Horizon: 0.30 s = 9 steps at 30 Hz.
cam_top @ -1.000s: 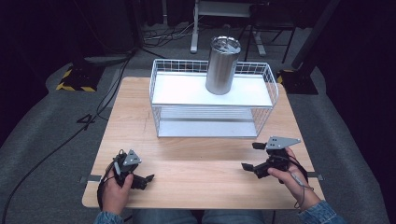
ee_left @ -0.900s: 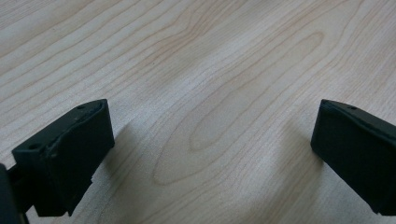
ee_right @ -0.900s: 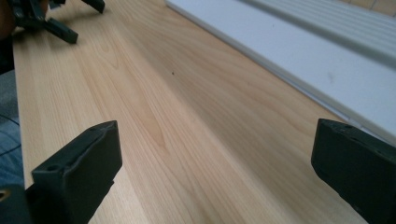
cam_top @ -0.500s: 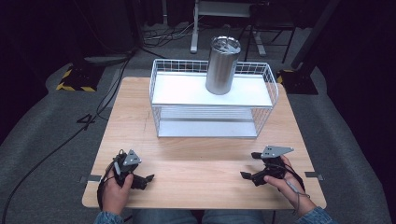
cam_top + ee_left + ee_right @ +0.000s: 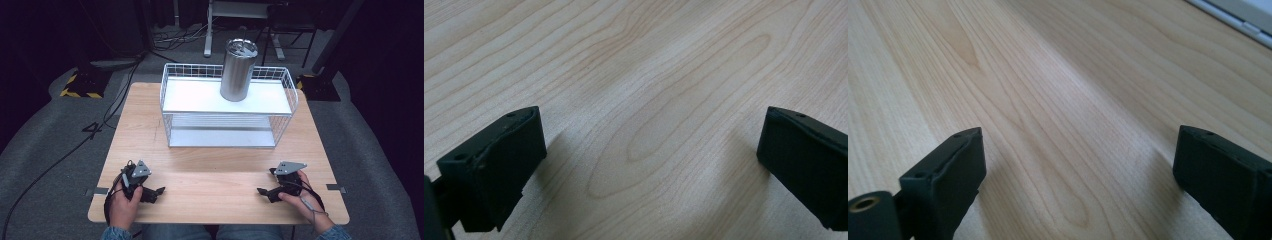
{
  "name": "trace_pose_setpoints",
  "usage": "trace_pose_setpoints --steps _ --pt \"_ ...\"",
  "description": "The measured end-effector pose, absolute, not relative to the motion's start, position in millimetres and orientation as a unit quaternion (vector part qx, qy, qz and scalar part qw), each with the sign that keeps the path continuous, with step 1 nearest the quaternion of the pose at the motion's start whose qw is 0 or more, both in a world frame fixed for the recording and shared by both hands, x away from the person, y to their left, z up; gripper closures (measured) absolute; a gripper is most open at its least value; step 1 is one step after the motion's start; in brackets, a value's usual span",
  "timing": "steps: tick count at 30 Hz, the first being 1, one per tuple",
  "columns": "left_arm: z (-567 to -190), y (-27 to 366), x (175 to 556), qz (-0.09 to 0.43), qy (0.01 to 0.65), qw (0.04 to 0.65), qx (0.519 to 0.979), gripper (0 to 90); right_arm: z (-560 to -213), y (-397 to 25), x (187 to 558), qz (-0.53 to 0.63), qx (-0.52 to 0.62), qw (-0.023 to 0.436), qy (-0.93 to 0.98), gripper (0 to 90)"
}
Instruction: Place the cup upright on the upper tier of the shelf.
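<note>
Dark floor with cables surrounds the wooden table [image 5: 145, 125] where I work. From my left gripper [image 5: 152, 192] I see both jaws spread wide, with only bare wood grain between them; it rests low on the table at about 7 o'clock, and my left hand [image 5: 121, 207] grips it. My right gripper [image 5: 263, 191] also has its jaws wide apart, nothing between them, and it sits at about 5 o'clock with my right hand [image 5: 305, 205] around it. In the right gripper view a pale edge [image 5: 1233, 14] is seen at the upper right, far from the jaws. Going outward, toward 12 o'clock, the white wire rack [image 5: 227, 145] stands on the table, well apart from both grippers. On its upper shelf, toward the back, the steel tumbler [image 5: 238, 70] stands upright with its lid on.
</note>
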<state>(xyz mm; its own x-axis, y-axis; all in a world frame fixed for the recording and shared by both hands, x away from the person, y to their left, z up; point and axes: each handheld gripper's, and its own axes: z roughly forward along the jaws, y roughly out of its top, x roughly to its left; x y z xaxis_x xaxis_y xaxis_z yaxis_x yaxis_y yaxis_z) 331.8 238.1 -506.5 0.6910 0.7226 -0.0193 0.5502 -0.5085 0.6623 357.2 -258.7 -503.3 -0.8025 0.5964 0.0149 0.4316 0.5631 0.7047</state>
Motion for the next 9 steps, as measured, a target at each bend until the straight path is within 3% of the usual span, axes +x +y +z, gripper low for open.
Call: trace_pose_setpoints --steps 9 --pt "-506.5 238.1 331.7 0.131 0.371 0.329 0.858 0.0 -506.7 -256.0 355.4 0.368 0.295 0.126 0.873 3.6"
